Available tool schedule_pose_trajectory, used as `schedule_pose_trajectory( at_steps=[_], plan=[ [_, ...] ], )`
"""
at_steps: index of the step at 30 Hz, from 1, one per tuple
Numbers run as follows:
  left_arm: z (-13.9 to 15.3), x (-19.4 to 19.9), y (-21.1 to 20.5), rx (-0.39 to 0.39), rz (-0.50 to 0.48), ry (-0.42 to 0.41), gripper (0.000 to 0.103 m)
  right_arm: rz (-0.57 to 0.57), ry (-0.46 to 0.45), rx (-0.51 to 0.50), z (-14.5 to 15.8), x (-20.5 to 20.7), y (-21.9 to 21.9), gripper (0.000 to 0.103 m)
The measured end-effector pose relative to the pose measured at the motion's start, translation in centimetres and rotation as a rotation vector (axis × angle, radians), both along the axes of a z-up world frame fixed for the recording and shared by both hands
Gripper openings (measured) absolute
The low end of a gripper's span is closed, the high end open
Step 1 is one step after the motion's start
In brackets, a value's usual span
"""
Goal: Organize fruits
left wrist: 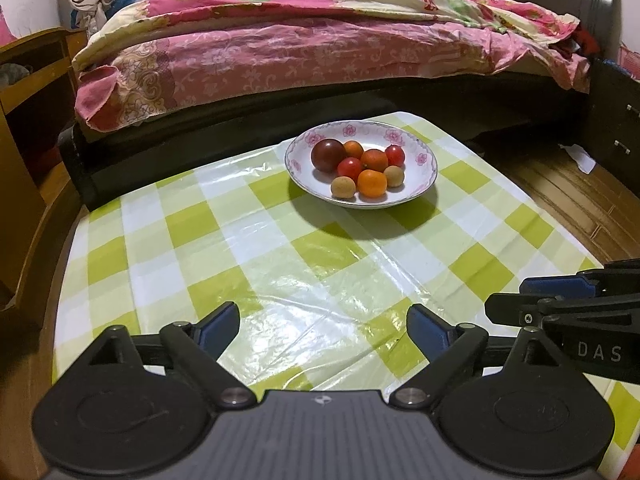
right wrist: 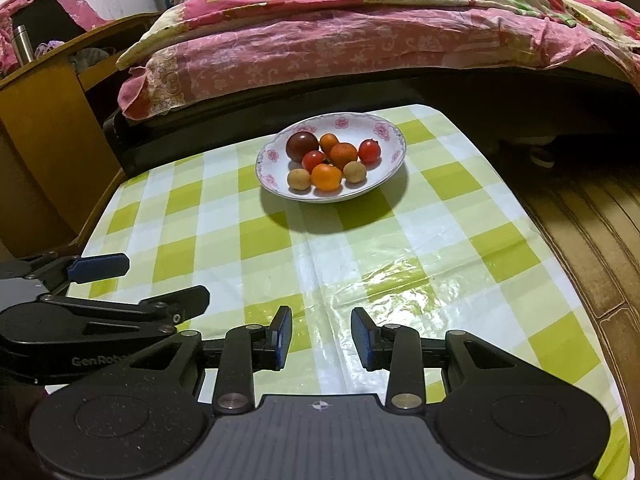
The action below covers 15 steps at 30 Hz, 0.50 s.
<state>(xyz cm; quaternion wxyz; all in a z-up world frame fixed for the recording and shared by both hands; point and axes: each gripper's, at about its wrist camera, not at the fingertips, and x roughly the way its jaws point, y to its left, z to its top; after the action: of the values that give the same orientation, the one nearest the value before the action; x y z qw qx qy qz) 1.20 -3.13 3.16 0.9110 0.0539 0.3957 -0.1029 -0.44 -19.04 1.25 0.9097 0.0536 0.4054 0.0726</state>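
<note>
All the fruit in view sits together in the flowered plate [left wrist: 362,130] at the far middle of the tabletop [left wrist: 248,248], close to the bed [left wrist: 304,52]. I count 8 pieces: 1 dark tomato [left wrist: 328,155] at the far left of the pile, 2 red tomatoes [left wrist: 349,168], 3 orange fruits with the nearest orange fruit [left wrist: 372,183] at the front, and 2 small tan fruits [left wrist: 343,187] along the near edge. No fruit lies loose on the checked cloth in either view, and no second dish or container shows.

The left tool [left wrist: 322,326] hovers over the near part of the tabletop with its 2 fingers spread wide and nothing between them. The right tool [right wrist: 321,338] hangs just beside it, to its right, fingers parted by a narrower gap and also empty. Both are well apart from the plate.

Judging from this, the gathering appears finished, since every visible piece is already in the plate. If sorting by kind is meant, that is not done: the kinds lie mixed and touching, and nothing is gripped.
</note>
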Motion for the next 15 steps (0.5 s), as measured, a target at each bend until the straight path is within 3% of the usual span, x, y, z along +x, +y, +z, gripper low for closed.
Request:
schedule_pose_trajectory(
  at_steps=[15],
  plan=[
    [-0.38, -0.63, -0.45, 0.044, 0.014, 0.005, 0.101, 0.005, 0.005, -0.002, -0.56, -0.69, 0.19, 0.031]
  ],
)
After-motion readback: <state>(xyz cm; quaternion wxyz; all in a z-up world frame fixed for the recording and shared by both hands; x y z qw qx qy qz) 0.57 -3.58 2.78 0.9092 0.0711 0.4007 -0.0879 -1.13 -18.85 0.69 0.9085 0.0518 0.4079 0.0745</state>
